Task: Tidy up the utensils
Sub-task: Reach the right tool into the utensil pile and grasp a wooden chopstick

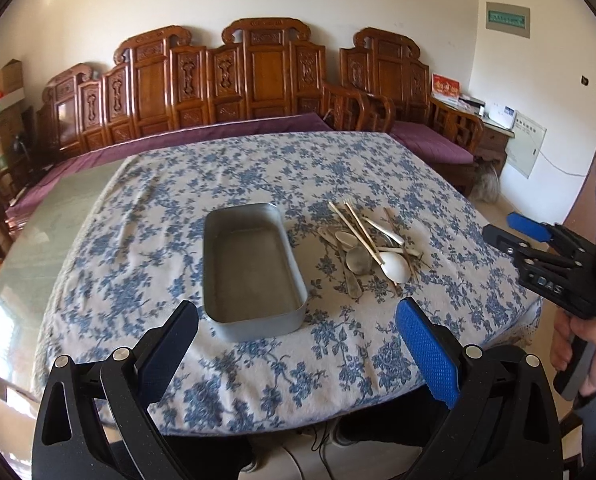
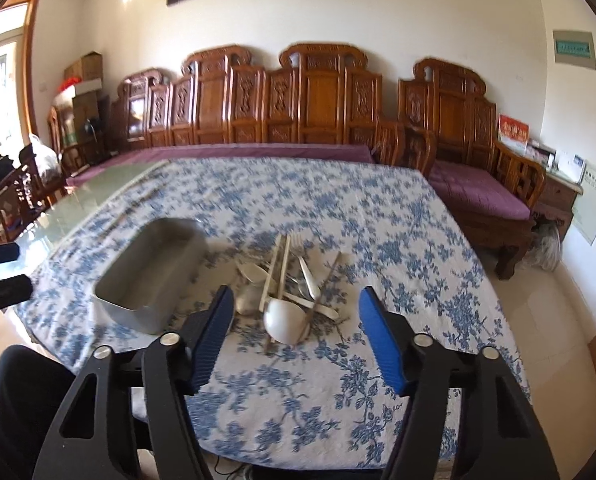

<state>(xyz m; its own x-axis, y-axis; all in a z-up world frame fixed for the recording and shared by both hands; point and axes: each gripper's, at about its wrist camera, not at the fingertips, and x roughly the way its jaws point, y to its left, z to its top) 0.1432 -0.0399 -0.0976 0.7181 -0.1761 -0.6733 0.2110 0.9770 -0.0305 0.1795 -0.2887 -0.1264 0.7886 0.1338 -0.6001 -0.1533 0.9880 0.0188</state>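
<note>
Basically nothing done: metal tray (image 1: pixel 254 276) empty, utensil pile (image 1: pixel 371 246) beside it untouched (chopsticks, spoons); left gripper (image 1: pixel 298 344) & right gripper (image 2: pixel 296 334) jaws apart, holding nothing.

On my left wrist feed I see a white cloth printed with blue flower sprays (image 1: pixel 226 168) over the pale green glass counter (image 1: pixel 54 216), and on it a dull grey rectangular metal tin (image 1: pixel 254 308) beside a heap of silver metal spoons (image 1: pixel 355 262), a glossy white ceramic spoon (image 1: pixel 395 267) and pale tan wooden chopsticks (image 1: pixel 361 232). My left gripper (image 1: pixel 296 350) and right gripper (image 2: pixel 296 338) are both black with blue ridged pads on the fingers (image 1: pixel 427 354). Behind stands a carved reddish-brown wooden bench (image 2: pixel 321 104) with purple cushions (image 2: pixel 477 188) against a cream wall (image 2: pixel 377 24).
</note>
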